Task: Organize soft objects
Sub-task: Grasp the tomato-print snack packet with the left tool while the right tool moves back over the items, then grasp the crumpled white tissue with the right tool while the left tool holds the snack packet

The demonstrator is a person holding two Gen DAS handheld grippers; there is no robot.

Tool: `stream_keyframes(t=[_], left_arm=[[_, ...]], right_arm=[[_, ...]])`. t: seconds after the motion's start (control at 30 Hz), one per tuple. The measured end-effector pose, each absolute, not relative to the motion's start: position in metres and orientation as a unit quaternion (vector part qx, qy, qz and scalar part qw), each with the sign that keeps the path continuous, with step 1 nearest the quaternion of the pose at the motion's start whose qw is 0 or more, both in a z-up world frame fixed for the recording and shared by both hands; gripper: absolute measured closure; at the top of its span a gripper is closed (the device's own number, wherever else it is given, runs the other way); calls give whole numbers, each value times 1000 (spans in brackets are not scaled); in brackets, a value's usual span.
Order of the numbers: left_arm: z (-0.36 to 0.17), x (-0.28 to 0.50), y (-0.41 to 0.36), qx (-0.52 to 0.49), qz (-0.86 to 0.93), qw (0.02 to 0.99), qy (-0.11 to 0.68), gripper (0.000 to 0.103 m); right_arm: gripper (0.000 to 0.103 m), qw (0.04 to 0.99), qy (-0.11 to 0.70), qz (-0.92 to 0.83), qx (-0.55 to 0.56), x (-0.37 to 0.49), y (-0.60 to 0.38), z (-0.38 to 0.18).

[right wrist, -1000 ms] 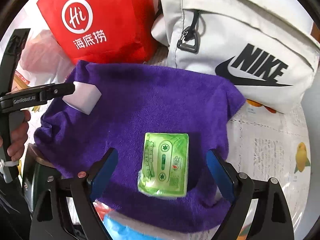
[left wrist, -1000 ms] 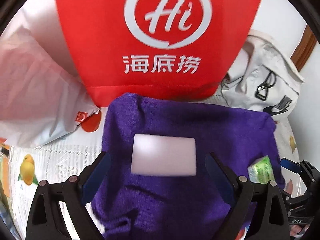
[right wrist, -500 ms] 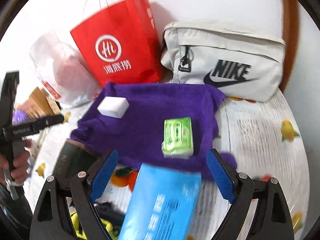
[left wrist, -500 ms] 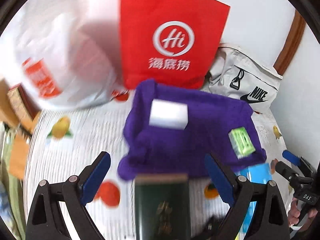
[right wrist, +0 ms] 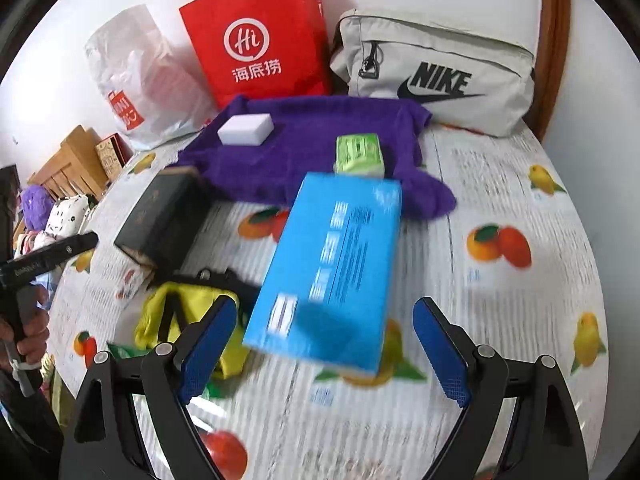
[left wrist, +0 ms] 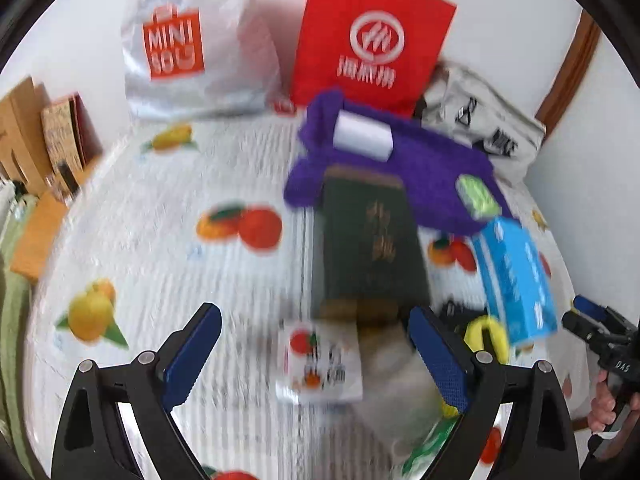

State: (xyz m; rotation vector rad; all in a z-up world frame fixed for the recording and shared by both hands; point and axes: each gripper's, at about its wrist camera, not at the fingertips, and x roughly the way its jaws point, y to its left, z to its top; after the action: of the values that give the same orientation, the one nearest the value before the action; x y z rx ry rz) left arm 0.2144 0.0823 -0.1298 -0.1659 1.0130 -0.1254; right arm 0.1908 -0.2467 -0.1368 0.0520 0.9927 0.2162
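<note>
A purple towel (right wrist: pixel 312 148) lies at the back of the table with a white sponge block (right wrist: pixel 246 130) and a green tissue pack (right wrist: pixel 358 154) on top of it. The same towel (left wrist: pixel 432 164), sponge (left wrist: pixel 362 138) and pack (left wrist: pixel 478 196) show in the left wrist view. My right gripper (right wrist: pixel 324 350) is open, hovering near the front end of a blue box (right wrist: pixel 332 268). My left gripper (left wrist: pixel 316 360) is open above a small white packet (left wrist: pixel 320 360), well back from the towel. Neither holds anything.
A dark green box (left wrist: pixel 368 244), a yellow and black item (right wrist: pixel 188 316), a red paper bag (right wrist: pixel 260 36), a white plastic bag (left wrist: pixel 188 40) and a grey Nike bag (right wrist: pixel 436 76) crowd the fruit-print tablecloth (right wrist: pixel 500 300). Wooden boxes (left wrist: pixel 36 136) stand at the left.
Both grippers have pulled back from the towel toward the table's front, staying open. The sponge and tissue pack stay on the towel. The blue box and dark green box have come into view.
</note>
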Motion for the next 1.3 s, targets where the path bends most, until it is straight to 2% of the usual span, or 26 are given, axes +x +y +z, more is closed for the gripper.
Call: stream_keyframes(t=[0.17, 0.57, 0.63, 0.7, 0.77, 0.87, 1.0, 1.3], left_arm=[[-156, 206, 79, -61, -55, 863, 499, 9], [-197, 209, 59, 5, -51, 868, 493, 5], [-197, 207, 59, 13, -54, 871, 488, 11], [-196, 204, 57, 35, -58, 877, 475, 31], [-194, 204, 57, 37, -67, 878, 472, 45], [-190, 203, 61, 24, -71, 878, 473, 59], [-188, 198, 70, -3, -84, 876, 474, 66], [-179, 172, 88, -16, -63, 882, 466, 69]], right_arm=[[14, 879, 467, 97, -15, 157, -232, -138], [14, 865, 491, 103, 17, 118, -224, -167], [14, 865, 491, 104, 16, 117, -221, -168], [14, 867, 485, 111, 18, 116, -216, -166], [14, 869, 480, 118, 22, 115, -212, -163], [14, 867, 478, 141, 22, 111, -203, -163], [14, 864, 478, 156, 6, 105, -192, -169], [14, 856, 485, 180, 21, 100, -186, -177]])
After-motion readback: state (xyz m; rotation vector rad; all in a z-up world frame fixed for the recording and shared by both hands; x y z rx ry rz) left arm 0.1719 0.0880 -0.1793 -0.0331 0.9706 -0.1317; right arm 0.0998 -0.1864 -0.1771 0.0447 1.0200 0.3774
